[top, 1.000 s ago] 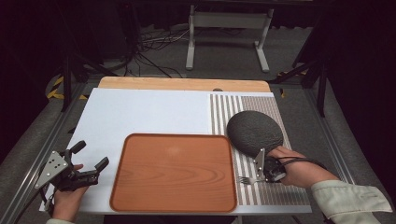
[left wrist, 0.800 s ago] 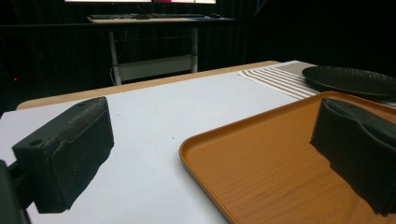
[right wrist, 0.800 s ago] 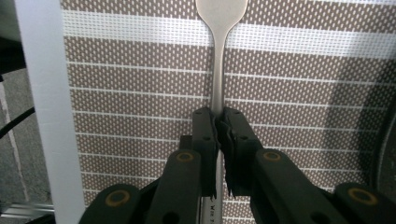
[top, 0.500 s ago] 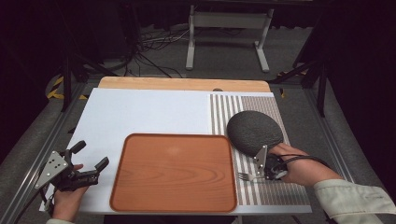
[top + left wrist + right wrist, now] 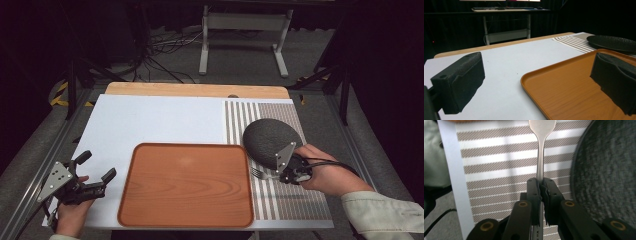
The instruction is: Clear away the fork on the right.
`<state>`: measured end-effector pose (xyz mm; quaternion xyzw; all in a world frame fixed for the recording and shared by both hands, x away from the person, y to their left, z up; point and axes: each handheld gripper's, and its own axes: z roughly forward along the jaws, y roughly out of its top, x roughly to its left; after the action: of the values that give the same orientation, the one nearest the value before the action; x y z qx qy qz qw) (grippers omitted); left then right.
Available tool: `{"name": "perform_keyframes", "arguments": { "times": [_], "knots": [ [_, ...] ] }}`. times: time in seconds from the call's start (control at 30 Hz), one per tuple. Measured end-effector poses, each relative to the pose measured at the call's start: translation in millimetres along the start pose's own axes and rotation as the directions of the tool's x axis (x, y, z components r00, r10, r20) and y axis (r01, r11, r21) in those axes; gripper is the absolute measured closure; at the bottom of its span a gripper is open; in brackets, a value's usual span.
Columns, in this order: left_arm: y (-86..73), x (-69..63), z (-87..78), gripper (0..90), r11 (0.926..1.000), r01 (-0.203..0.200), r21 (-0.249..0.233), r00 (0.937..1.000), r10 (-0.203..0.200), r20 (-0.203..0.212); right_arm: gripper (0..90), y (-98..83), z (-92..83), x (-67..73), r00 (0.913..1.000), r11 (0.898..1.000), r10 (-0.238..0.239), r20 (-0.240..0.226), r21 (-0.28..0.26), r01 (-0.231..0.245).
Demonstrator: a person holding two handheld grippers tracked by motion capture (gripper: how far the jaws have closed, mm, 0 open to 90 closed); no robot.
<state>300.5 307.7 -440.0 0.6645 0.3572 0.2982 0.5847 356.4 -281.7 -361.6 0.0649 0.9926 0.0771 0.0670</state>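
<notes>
Right gripper (image 5: 541, 185) squeezes fork (image 5: 541, 150) handle – fork over striped mat (image 5: 280, 195), beside dark plate (image 5: 270, 140). Left gripper (image 5: 92, 170) wide open, holds nothing. Thin handle could slip – fork might drop.

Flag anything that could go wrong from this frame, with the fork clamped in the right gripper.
1. The right gripper pinches the fork by its thin handle alone, so it could pivot or slip.
2. The dark plate lies right beside the fork; a swing might knock it.
3. The fork's tines point at the wooden tray, whose raised rim could catch them.
</notes>
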Motion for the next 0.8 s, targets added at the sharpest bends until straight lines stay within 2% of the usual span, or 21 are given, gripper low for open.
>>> {"name": "perform_keyframes", "arguments": {
  "times": [0.2,0.47,0.67,0.8],
  "knots": [
    [-0.1,-0.2,0.5,0.1,1.0000,0.000,0.000,1.0000,0.000,-0.001,84.9,8.0,-12.7,-1.8,0.9990,0.998,0.034,0.030,-0.056,-0.032],
    [-0.2,0.2,0.3,0.2,1.0000,0.001,-0.001,1.0000,-0.001,-0.001,84.9,22.6,-21.3,-5.2,0.9973,0.991,0.050,0.054,-0.123,-0.044],
    [-0.1,0.0,0.4,0.1,1.0000,0.001,-0.001,1.0000,-0.001,0.000,84.9,43.5,-25.7,-6.3,0.9963,0.983,0.057,0.064,-0.178,-0.045],
    [-0.1,-0.1,0.4,0.2,1.0000,0.002,-0.001,1.0000,-0.002,0.000,84.9,57.6,-25.7,-6.3,0.9940,0.976,0.091,0.061,-0.205,-0.077]
  ]
}}
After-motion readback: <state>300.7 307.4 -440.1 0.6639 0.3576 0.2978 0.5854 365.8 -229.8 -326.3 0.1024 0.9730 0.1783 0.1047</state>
